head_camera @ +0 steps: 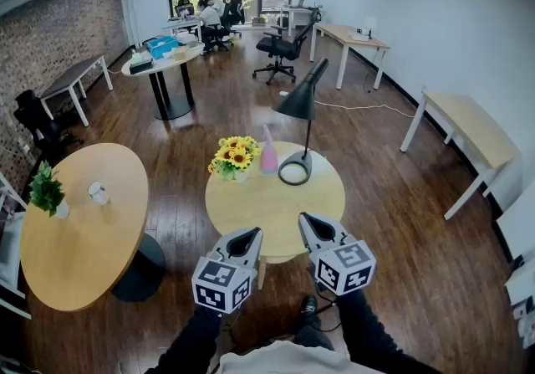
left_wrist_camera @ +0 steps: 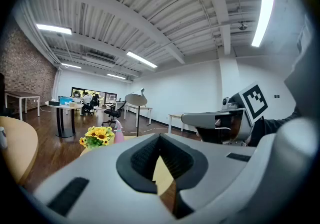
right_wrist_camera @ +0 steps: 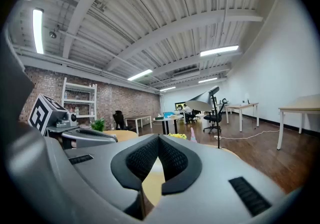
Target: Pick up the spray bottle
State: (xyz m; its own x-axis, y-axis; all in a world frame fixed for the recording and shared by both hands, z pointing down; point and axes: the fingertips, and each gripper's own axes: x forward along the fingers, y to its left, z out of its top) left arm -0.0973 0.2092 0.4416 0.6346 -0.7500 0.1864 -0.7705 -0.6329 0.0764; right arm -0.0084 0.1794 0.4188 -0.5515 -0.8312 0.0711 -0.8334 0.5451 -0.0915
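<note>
I hold two grippers side by side over the near edge of a small round wooden table (head_camera: 251,209), at about 6 o'clock on its top. My left gripper (head_camera: 247,238) has its jaws pressed together at the tips, with nothing between them. My right gripper (head_camera: 311,224) is pressed together the same way and is also empty. Each carries a cube with black and white square markers behind its jaws. The pink spray bottle (head_camera: 268,155) stands upright at the far side of the table, at about 12 o'clock, well apart from both grippers. Just beside it, at about 11 o'clock, sits a bunch of yellow sunflowers (head_camera: 233,155). On its other side, at about 1 o'clock, stands a black desk lamp (head_camera: 302,100), its ring-shaped base close to the bottle and its cone shade tilted above the flowers. At 9 o'clock from me is a larger oval wooden table (head_camera: 92,247) with a potted plant (head_camera: 47,190) near its left edge. The floor is dark wood.
</note>
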